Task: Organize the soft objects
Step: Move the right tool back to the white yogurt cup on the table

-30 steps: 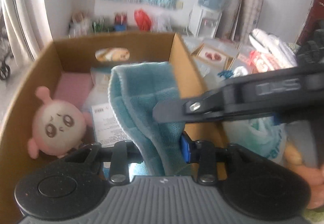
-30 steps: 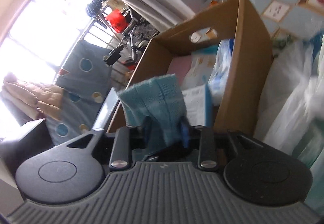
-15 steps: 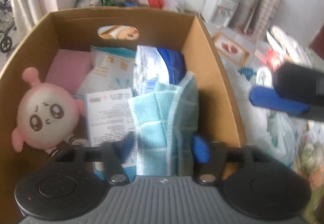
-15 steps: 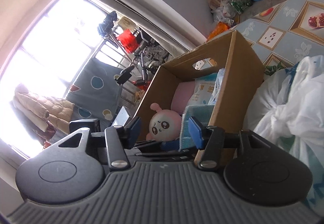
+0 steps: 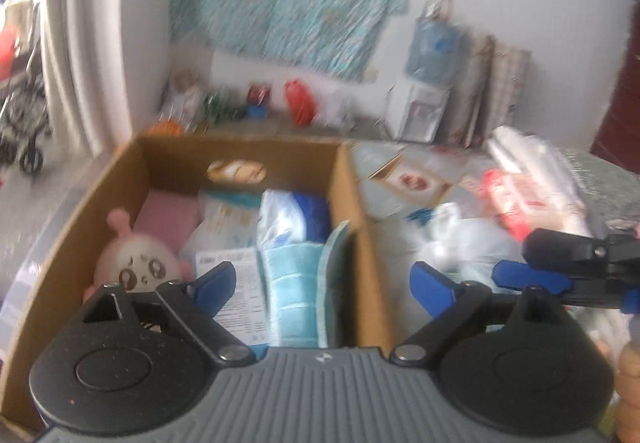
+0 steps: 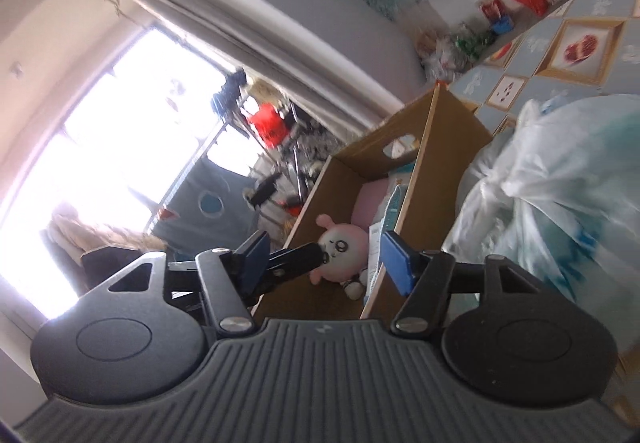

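A light blue towel (image 5: 298, 291) stands folded inside the cardboard box (image 5: 362, 243), against its right wall. A pink round plush toy (image 5: 138, 267) lies at the box's left; it also shows in the right wrist view (image 6: 346, 247). Packets of tissue and a pink cloth (image 5: 168, 213) lie further back. My left gripper (image 5: 324, 281) is open and empty above the box's near right corner. My right gripper (image 6: 326, 257) is open and empty, right of the box (image 6: 434, 159); its fingers (image 5: 532, 277) show in the left wrist view.
White and teal plastic bags (image 6: 560, 179) lie right of the box on a patterned floor mat (image 6: 580, 43). Red bags, cans and a water dispenser (image 5: 424, 91) stand along the far wall. A window and clutter are to the left (image 6: 160, 147).
Both grippers held the blue towel a second ago. They let it go into the box, opened wide and pulled back; the right gripper moved off to the right.
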